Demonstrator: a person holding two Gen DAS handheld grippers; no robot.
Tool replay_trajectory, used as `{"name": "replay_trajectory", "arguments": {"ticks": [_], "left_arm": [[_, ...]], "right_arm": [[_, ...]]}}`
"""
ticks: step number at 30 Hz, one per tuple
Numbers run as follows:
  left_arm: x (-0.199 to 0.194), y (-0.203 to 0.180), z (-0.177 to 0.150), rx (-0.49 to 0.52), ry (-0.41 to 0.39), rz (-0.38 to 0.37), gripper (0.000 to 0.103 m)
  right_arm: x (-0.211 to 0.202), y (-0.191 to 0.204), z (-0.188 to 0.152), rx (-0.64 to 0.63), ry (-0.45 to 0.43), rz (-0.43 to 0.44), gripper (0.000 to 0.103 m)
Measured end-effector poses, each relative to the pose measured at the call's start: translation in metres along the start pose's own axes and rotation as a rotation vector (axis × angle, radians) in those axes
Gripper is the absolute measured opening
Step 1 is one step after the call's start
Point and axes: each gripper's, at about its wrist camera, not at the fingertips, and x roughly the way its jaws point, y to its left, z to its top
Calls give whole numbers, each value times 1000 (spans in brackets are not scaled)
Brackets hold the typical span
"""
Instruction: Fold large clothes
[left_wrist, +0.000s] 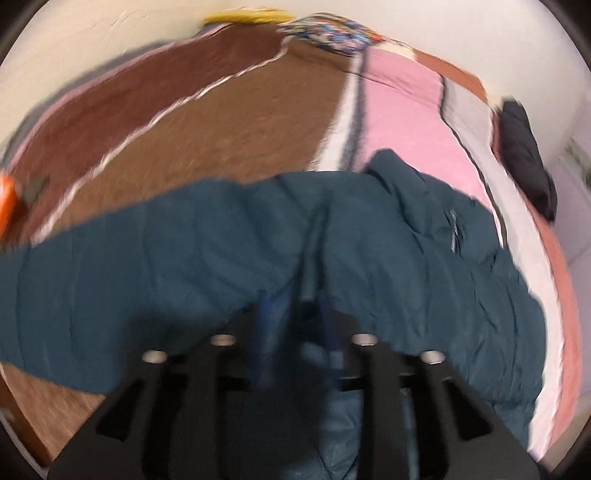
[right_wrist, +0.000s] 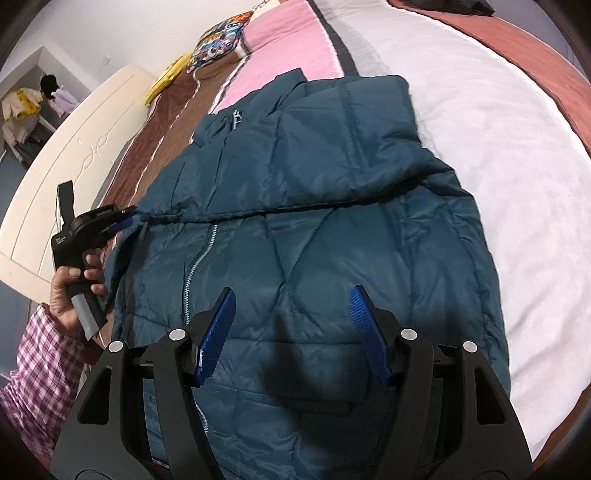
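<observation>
A dark teal quilted jacket (right_wrist: 332, 236) lies on the bed, zipper (right_wrist: 195, 266) up, with one sleeve folded across its chest. My right gripper (right_wrist: 291, 299) is open and empty, hovering just above the jacket's lower front. My left gripper (right_wrist: 129, 218) is shut on the cuff end of the folded sleeve at the jacket's left edge. In the blurred left wrist view the left gripper (left_wrist: 295, 332) pinches teal jacket fabric (left_wrist: 184, 251) between its blue pads.
The bed has a white quilt (right_wrist: 498, 129) with pink (right_wrist: 295, 44), brown (right_wrist: 177, 122) and red (right_wrist: 517, 40) panels. A patterned pillow (right_wrist: 218, 40) and yellow item (right_wrist: 166, 77) lie near the cream headboard (right_wrist: 74, 147). A dark garment (left_wrist: 524, 155) lies at the bed's far edge.
</observation>
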Motion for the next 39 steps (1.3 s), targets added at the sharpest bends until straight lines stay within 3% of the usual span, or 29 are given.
{"name": "replay_trajectory", "arguments": {"ticks": [2, 6, 10, 14, 19, 22, 25, 28, 31, 34, 39], "left_arm": [[1, 8, 0, -75, -2, -43, 50], [1, 17, 0, -231, 31, -169, 51], [-2, 16, -8, -283, 34, -230, 57], [-7, 17, -8, -318, 28, -299, 58], [8, 1, 0, -221, 45, -194, 62], [24, -8, 0, -199, 92, -194, 61], [36, -13, -1, -187, 137, -179, 23], [24, -7, -6, -195, 112, -190, 13], [3, 3, -16, -190, 71, -188, 12], [2, 11, -26, -194, 85, -167, 12], [11, 2, -36, -90, 75, -76, 13]], "right_arm": [[4, 4, 5, 1, 3, 8, 65], [11, 10, 21, 14, -13, 43, 65], [20, 9, 36, 35, -23, 48, 65], [28, -6, 48, 135, -18, 75, 65], [28, -20, 47, 178, -17, 74, 65], [28, -24, 45, 183, -16, 69, 65], [30, -28, 44, 188, -14, 51, 65], [29, -33, 44, 191, -20, 31, 65], [27, -38, 43, 198, -31, 27, 65], [28, -39, 43, 203, -31, 26, 65], [21, -24, 41, 164, -50, 26, 65]]}}
